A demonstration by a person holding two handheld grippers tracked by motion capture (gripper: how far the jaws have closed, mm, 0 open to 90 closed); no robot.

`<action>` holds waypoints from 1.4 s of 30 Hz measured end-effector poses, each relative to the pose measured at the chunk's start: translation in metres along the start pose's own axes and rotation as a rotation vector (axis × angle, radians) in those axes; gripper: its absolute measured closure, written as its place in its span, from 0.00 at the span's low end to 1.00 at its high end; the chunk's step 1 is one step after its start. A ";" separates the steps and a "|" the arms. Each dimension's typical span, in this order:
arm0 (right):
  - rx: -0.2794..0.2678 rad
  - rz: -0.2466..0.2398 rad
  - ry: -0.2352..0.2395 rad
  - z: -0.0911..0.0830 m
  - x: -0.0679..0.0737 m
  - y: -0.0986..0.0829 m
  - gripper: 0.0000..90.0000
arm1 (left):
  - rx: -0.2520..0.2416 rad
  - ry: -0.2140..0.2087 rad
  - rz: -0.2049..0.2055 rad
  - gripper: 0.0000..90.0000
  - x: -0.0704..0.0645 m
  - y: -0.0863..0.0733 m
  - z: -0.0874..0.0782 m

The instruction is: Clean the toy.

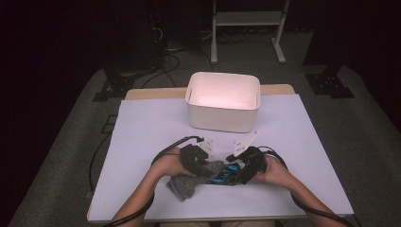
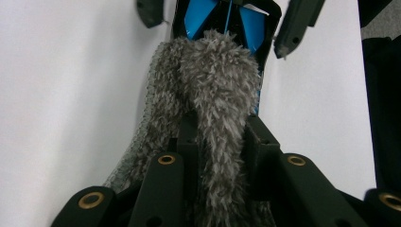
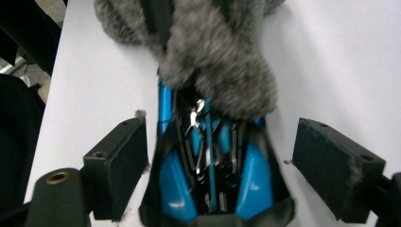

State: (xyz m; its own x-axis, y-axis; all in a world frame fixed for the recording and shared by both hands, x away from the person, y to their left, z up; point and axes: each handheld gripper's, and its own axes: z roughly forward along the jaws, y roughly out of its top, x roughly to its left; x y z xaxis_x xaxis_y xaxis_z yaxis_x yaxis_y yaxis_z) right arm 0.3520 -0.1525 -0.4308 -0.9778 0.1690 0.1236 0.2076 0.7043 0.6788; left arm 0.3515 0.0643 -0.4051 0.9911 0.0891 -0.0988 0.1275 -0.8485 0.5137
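Nearest the person, on the lavender table cover: two forearms coming in from the bottom edge, each hand holding a black gripper, both meeting at the middle of the table.

Item, left gripper: in its own view the jaws are clamped on a strand of the grey fuzzy fabric, which runs up between them. From above that fabric lies as a rumpled heap under and just in front of the left hand.

Item, right gripper: in its own view the jaws stand wide apart on either side of the blue-and-black object, pads not touching it. The high view gives no clear reading of either pair of jaws, hands and housings being in the way.

Item, blue-and-black object: glossy, with blue panels and a black frame, lying on the cover between the two grippers; the grey fabric overlaps its far end in the right gripper view. The left gripper view shows its blue panels beyond the fabric, cut off at the top edge. What kind of object it is cannot be made out.

Farther off, seen from above: a white bin, open-topped, standing well apart from the grippers toward the table's far edge. Beyond it, floor cables and a white frame in shadow.
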 end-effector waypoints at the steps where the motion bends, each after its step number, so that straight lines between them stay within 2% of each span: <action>1: 0.003 0.003 0.002 0.000 -0.002 0.002 0.20 | 0.000 0.000 0.000 0.80 0.000 0.000 0.000; 3: 0.003 0.005 0.007 0.000 -0.005 0.003 0.22 | -0.001 -0.001 0.001 0.80 0.000 0.000 0.000; 6: 0.032 0.034 0.040 0.004 -0.012 0.004 0.24 | 0.003 -0.002 0.006 0.80 0.001 -0.001 -0.001; 11: 0.027 0.067 0.074 0.008 -0.016 0.002 0.25 | 0.011 -0.004 0.006 0.80 0.001 -0.003 -0.002; 13: 0.028 0.111 0.096 0.008 -0.020 0.000 0.26 | 0.014 0.008 -0.002 0.80 0.003 -0.005 -0.005; 16: 0.046 0.130 0.111 0.008 -0.022 -0.003 0.31 | 0.006 0.011 -0.015 0.80 0.005 -0.007 -0.008; 17: 0.033 0.171 0.133 0.009 -0.024 -0.007 0.31 | 0.003 0.013 -0.025 0.80 0.007 -0.009 -0.010; 23: 0.001 0.202 0.161 0.009 -0.025 -0.012 0.36 | -0.025 0.018 -0.043 0.80 0.010 -0.007 -0.015; 27: -0.010 0.186 0.139 0.008 -0.021 -0.012 0.36 | -0.040 0.020 -0.051 0.79 0.013 -0.004 -0.019; 30: -0.023 0.129 0.093 0.006 -0.013 -0.012 0.36 | -0.043 0.022 -0.063 0.78 0.015 -0.001 -0.021; 31: -0.023 0.129 0.093 0.006 -0.013 -0.012 0.36 | -0.044 0.019 -0.068 0.78 0.017 0.001 -0.021; 32: -0.036 0.099 0.066 0.005 -0.007 -0.013 0.36 | -0.048 0.017 -0.077 0.78 0.020 0.003 -0.021; 34: -0.043 0.088 0.054 0.004 -0.005 -0.013 0.36 | -0.047 0.013 -0.077 0.78 0.021 0.004 -0.022; 35: -0.050 0.075 0.044 0.003 -0.002 -0.014 0.37 | -0.048 0.004 -0.078 0.78 0.023 0.005 -0.022; 37: -0.064 0.018 -0.001 0.001 0.006 -0.014 0.37 | -0.037 -0.010 -0.089 0.78 0.025 0.007 -0.020; 38: -0.064 0.018 -0.001 0.001 0.006 -0.014 0.37 | -0.030 -0.014 -0.096 0.78 0.025 0.008 -0.019; 39: -0.065 -0.012 -0.029 0.000 0.012 -0.014 0.37 | -0.023 -0.038 -0.103 0.77 0.026 0.008 -0.015; 42: -0.062 -0.041 -0.050 -0.001 0.016 -0.013 0.38 | -0.026 -0.047 -0.113 0.76 0.026 0.007 -0.013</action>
State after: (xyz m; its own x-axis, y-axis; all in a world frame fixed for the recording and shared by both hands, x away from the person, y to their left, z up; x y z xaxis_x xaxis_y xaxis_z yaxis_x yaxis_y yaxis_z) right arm 0.3336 -0.1595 -0.4370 -0.9826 0.1763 0.0592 0.1635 0.6674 0.7265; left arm 0.3783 0.0673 -0.3928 0.9675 0.1587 -0.1970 0.2402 -0.8204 0.5189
